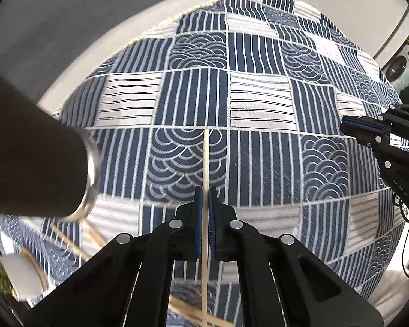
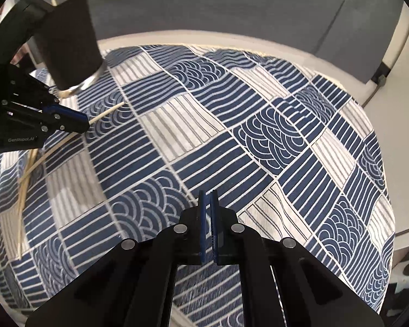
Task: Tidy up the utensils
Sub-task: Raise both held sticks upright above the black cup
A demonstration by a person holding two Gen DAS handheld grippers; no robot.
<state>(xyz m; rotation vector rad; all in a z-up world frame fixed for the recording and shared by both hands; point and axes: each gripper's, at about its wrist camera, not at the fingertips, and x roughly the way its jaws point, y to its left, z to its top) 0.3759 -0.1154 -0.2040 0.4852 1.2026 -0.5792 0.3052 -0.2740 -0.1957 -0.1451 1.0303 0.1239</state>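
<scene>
One chopstick (image 1: 206, 160) pinched in left gripper (image 1: 205, 193) – right gripper (image 2: 208, 199) closed, empty

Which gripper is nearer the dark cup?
Left. The left gripper, clamping a chopstick, sits just beside the dark cup; the right gripper is across the patterned cloth.

Pale wooden chopstick (image 1: 206, 163) clamped in left claw (image 1: 205, 199), beside dark holder (image 1: 35, 147).

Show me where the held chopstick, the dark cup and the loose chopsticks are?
held chopstick (image 1: 206, 158), left wrist view, bare shaft.
dark cup (image 2: 72, 41), right wrist view, side wall.
loose chopsticks (image 2: 23, 185), right wrist view, mid-shaft.
</scene>
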